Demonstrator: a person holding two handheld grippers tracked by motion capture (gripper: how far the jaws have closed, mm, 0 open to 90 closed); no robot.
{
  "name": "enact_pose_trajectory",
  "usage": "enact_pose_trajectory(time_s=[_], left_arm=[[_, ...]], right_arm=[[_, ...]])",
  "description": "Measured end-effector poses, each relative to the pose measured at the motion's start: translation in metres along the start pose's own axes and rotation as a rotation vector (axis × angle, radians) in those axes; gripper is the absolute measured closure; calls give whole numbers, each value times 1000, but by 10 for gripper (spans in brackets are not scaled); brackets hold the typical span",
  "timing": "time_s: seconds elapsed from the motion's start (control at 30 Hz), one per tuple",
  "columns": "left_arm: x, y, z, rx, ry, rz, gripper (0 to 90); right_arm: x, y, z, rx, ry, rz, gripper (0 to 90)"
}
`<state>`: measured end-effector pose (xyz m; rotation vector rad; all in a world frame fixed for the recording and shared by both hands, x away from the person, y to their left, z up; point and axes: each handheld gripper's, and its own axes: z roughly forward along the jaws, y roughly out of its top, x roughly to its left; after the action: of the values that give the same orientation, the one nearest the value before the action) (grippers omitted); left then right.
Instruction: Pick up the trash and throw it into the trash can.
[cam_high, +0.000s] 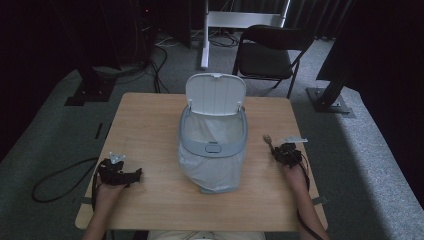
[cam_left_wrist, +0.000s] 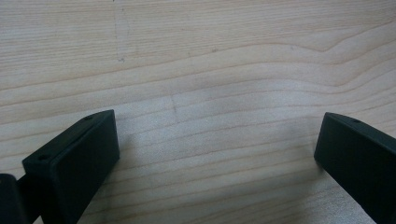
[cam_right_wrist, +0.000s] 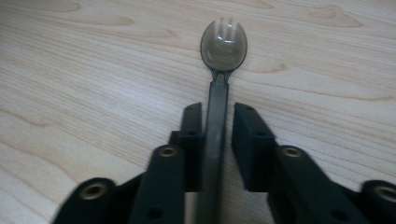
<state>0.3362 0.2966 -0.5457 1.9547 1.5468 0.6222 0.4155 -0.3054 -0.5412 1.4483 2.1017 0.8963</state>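
A square light-wood bench stands on grey carpet, with a black folding chair beyond its far edge and dark cables lying on the floor to the far left. At the middle of the bench sits a pale grey-blue plastic waste bin lined with a translucent white bag; its white ribbed lid is swung up and back, so the mouth is open. The bin stands between the two hands, well apart from each.

The left hand-held gripper rests near the bench's left front corner, held in the person's left hand. In the left gripper view its two black jaws are spread wide, with bare wood grain between them and nothing in the gap.

The right hand-held gripper lies low over the bench to the right of the bin, near the right edge in the high view. Its jaws are drawn in close around the handle of a smoky translucent plastic spork (whether both pads actually press on the handle cannot be told; a thin gap seems to show on the right side). The spork lies flat along the wood, bowl up, pointing away from the gripper, with short tines at its tip and a glossy highlight in the bowl. In the high view its tip pokes out just ahead of the gripper.
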Motion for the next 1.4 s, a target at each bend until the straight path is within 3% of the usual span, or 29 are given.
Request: enact_pose_trajectory(time_s=[0.13,0.23,0.6,1.03,1.4], left_arm=[[0,0,0,0,0,0,0],[0,0,0,0,0,0,0],[0,0,0,0,0,0,0],[0,0,0,-1,0,-2,0],[0,0,0,1,-1,0,0]], right_arm=[[-1,1,0,4,3,-1,790],[-3,4,-1,26,36,24,793],[-1,10,-28,-40,65,33,794],[12,12,-59,-91,119,10,794],[27,24,-92,-156,157,-29,794]])
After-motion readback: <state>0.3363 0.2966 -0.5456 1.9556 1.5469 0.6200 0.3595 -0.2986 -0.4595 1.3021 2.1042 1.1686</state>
